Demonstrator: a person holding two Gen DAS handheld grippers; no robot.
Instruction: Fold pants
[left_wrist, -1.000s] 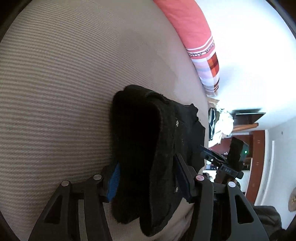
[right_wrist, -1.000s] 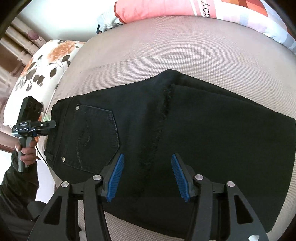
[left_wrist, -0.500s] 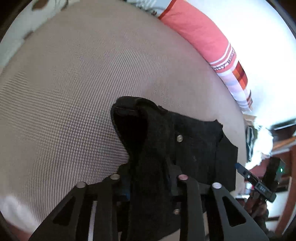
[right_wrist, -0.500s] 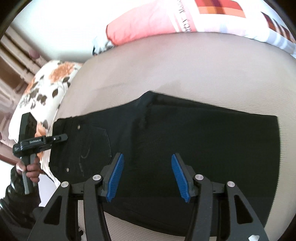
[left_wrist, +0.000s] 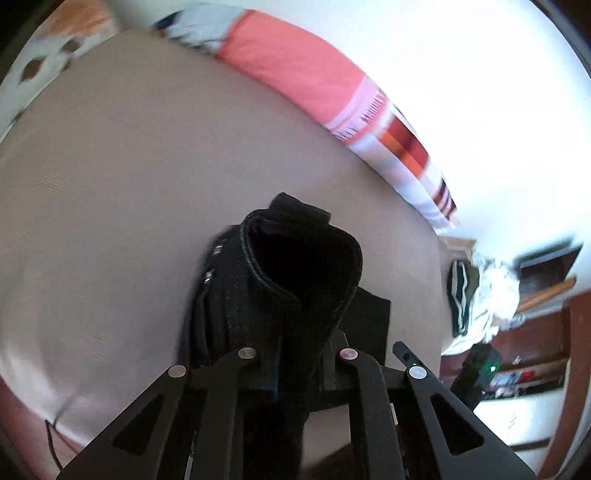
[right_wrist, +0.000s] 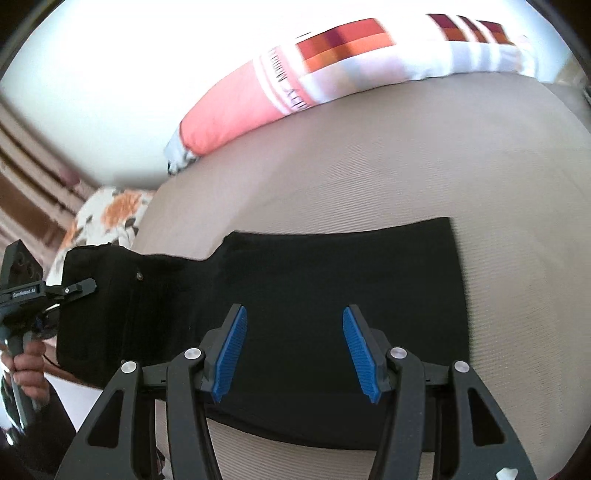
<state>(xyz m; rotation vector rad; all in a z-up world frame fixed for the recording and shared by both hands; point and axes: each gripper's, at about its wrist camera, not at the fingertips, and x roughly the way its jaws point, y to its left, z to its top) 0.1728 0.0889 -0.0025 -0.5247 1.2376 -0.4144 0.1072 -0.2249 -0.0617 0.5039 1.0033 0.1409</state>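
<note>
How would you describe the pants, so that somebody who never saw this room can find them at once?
Look at the wide beige bed with a pink striped pillow along its far edge. The pants lie in its middle, with one end gripped by the left gripper and lifted, while the right gripper hovers open above them. They are the only black thing on the pale cover.

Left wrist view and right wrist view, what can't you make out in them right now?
- Left gripper fingertips, left wrist view: buried in the bunched black pants.
- Pants' near edge, right wrist view: hidden behind the open right gripper.
- Pillow lettering, both views: motion-blurred, unreadable.
- Shelf clutter, left wrist view: blurred, small.
</note>
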